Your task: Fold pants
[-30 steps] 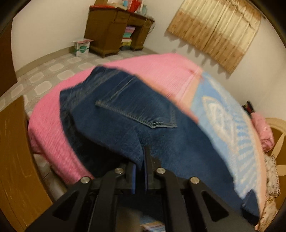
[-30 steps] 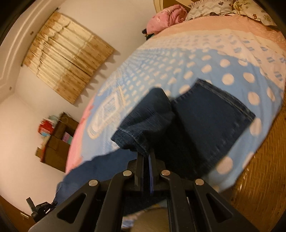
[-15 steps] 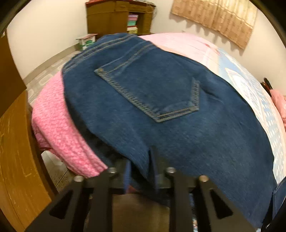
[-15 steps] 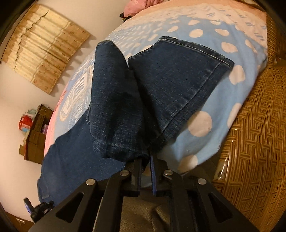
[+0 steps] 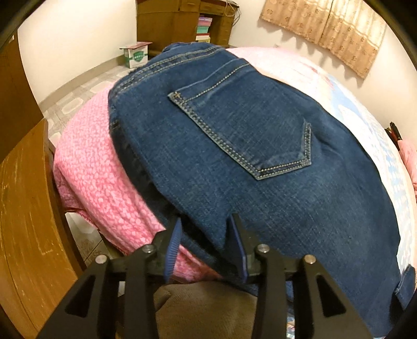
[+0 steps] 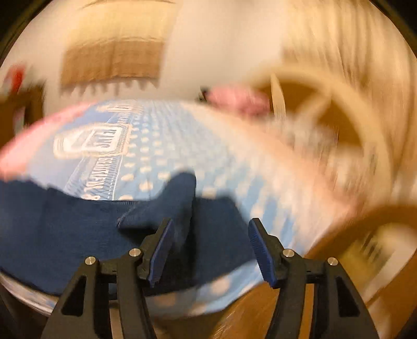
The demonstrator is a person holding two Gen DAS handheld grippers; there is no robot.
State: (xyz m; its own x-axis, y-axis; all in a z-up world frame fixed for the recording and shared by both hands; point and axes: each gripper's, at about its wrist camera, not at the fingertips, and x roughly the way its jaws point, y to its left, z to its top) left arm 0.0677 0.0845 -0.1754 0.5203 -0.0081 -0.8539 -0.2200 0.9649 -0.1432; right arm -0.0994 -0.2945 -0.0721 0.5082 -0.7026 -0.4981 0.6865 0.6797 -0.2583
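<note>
- Dark blue denim pants (image 5: 260, 161) laid over the bed, seat side up, one stitched back pocket (image 5: 247, 135) showing, waistband toward the far edge.
- Under the pants, a pink textured bedspread (image 5: 88, 177) at the foot end; further along, a light blue cover with white dots (image 6: 182, 146) and a printed emblem.
- Left tongs (image 5: 206, 245) apart, having just been opening; a folded corner of the denim between the blue ribbed pads (image 5: 172, 245), pads not pressing on it.
- Right tongs (image 6: 209, 251) wide apart, likewise just opened, nothing clamped; leg end of the pants (image 6: 166, 206) lying just ahead of the tips on the dotted cover, one fold raised in a ridge.
- Right wrist view heavily smeared by motion; fine detail there impossible to tell.
- Beside the bed on the left view, a brown wooden panel (image 5: 23, 208); tiled floor (image 5: 78, 96) beyond.
- At the far wall, a wooden desk (image 5: 182, 23) with stacked coloured items in its shelf, a small white and green box (image 5: 135, 53) on the floor next to it.
- Tan curtain (image 5: 325, 28) hanging on the wall to the right.
- Near the head of the bed, a pink bundle (image 6: 239, 100) and a curved wooden headboard (image 6: 325, 109), both blurred.
</note>
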